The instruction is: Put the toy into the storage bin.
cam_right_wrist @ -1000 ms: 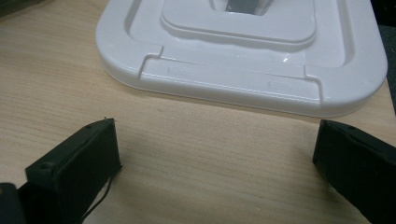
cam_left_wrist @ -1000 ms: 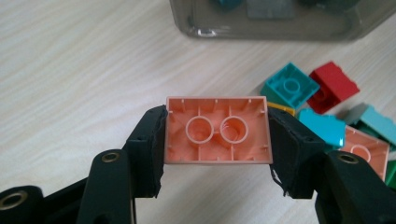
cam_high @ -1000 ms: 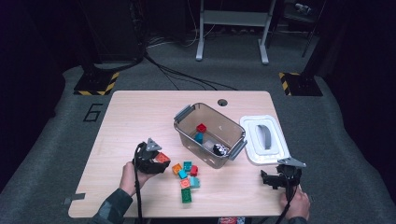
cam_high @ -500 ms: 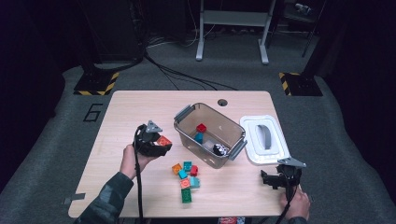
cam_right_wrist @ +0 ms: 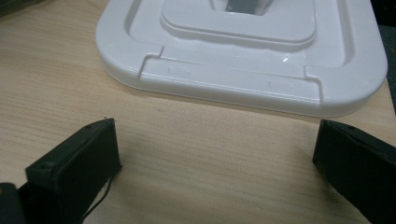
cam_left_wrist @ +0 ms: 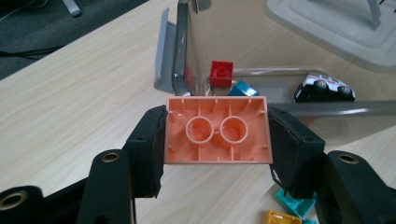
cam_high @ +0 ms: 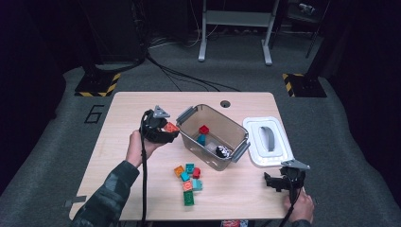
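- The left gripper, left of centre in the high view, pinched an orange brick by its short ends, hollow underside facing the camera, beside the clear bin, likely headed inside.
- The right gripper sat spread and empty, lower right, before the white lid.

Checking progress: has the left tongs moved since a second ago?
Yes. The left tongs, shut on the orange brick, moved from beside the loose bricks up toward the clear bin.
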The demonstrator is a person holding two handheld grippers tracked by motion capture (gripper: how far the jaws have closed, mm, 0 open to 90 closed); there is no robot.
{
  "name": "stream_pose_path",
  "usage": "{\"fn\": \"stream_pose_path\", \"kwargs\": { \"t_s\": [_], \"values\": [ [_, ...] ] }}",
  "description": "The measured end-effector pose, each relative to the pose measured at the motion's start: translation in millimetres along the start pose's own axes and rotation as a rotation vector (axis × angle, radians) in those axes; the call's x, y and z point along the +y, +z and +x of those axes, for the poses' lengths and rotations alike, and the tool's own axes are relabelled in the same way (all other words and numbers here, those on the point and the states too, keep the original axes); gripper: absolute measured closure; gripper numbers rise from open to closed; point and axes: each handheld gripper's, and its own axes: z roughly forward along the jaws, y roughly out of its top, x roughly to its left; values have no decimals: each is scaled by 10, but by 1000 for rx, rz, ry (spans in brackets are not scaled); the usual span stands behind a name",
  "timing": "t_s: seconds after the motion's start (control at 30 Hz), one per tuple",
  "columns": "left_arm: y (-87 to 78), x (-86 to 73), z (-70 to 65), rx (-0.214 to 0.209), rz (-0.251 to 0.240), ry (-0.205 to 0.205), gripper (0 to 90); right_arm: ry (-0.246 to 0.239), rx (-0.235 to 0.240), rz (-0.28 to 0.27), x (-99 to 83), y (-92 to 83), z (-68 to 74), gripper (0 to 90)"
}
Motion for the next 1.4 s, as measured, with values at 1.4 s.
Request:
{"fn": "stream_pose_path", "kwargs": {
  "t_s": [1.4],
  "values": [
    [604, 221, -173, -79, 103, 11, 427, 0, 0, -1, 0, 0, 1, 0]
  ]
}}
